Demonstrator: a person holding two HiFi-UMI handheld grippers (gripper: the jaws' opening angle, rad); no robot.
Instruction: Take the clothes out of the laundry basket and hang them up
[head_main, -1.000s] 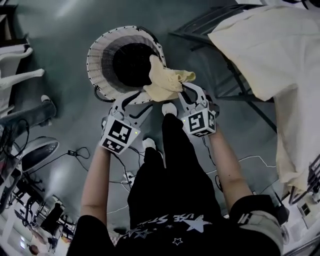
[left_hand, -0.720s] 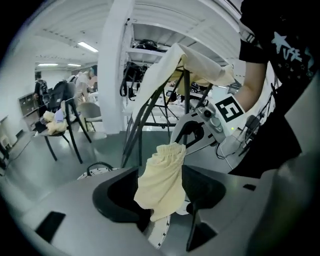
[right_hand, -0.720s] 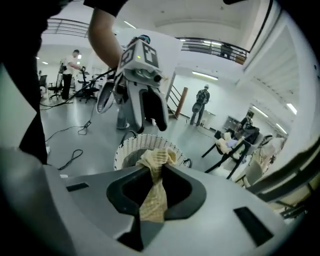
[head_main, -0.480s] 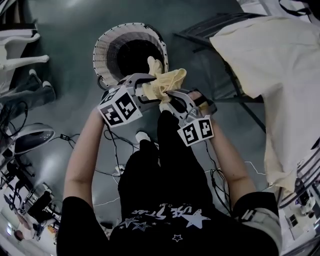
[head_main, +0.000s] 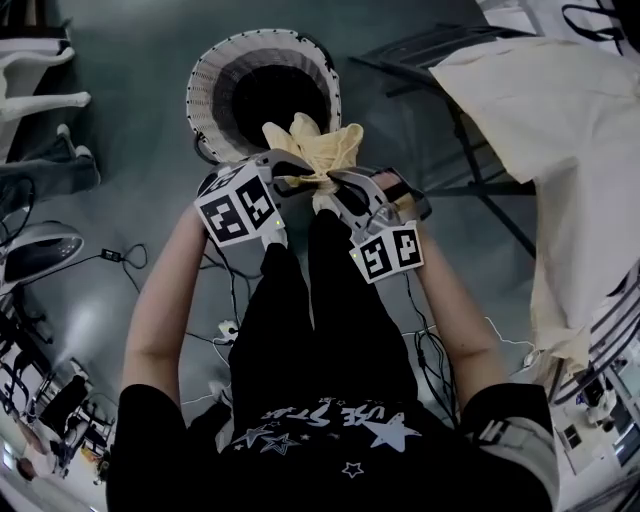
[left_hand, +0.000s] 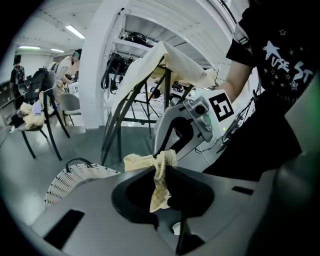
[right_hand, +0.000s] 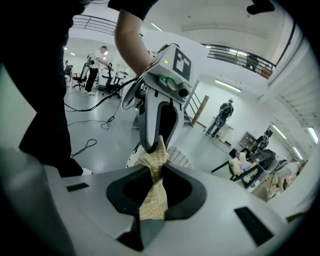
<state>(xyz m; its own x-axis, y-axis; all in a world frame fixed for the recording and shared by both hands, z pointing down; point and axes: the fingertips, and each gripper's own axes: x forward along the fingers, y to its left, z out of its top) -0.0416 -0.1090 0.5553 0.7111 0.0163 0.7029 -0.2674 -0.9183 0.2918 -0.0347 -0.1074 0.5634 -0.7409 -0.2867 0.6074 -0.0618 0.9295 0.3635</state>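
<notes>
Yellow cloth (head_main: 312, 148) is now above the basket (head_main: 203, 95) rim; the left gripper (head_main: 288, 176) just closed its jaws on it, the right gripper (head_main: 335, 183) stays clamped too, so hanging can follow

**A:** What lies on the grey floor (head_main: 140, 140)?

**B:** Black cables (head_main: 232, 300) trail across it, just below the left claw (head_main: 288, 182) in the head view. A round grey appliance (head_main: 35, 250) sits well off to that claw's left.

**A:** And past the right claw (right_hand: 157, 167)?

**B:** A standing person (right_hand: 226, 112), small and far beyond it to its right. A second person (right_hand: 96, 67) stands far off to its left.
</notes>
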